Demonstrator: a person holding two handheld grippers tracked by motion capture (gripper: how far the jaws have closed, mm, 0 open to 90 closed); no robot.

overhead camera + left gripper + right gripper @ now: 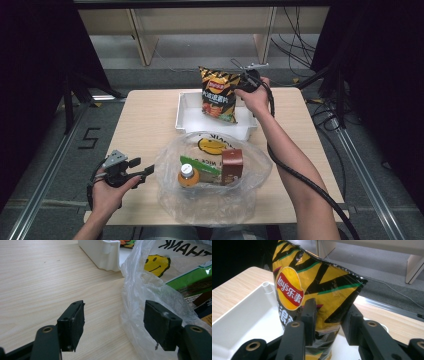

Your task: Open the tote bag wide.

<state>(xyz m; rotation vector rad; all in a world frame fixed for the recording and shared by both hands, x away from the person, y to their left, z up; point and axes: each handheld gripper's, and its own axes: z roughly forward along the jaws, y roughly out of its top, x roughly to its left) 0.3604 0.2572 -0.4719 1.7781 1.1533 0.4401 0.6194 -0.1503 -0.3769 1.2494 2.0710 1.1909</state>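
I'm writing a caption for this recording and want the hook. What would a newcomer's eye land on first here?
The yellow-and-black chip bag stands out first, held upright over the white tray at the table's far side, pinched between the right tongs. Next comes the clear plastic bag near the front edge, with a smiley print, an orange-capped bottle and a brown carton inside. The left tongs sit open beside it.

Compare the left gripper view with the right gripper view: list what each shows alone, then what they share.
Left gripper view alone: open black jaws beside the clear plastic bag with its smiley print, green packet inside.
Right gripper view alone: the right gripper clamping a yellow-black Lay's chip bag, upright over the tray.
Shared: the white tray and wooden table.
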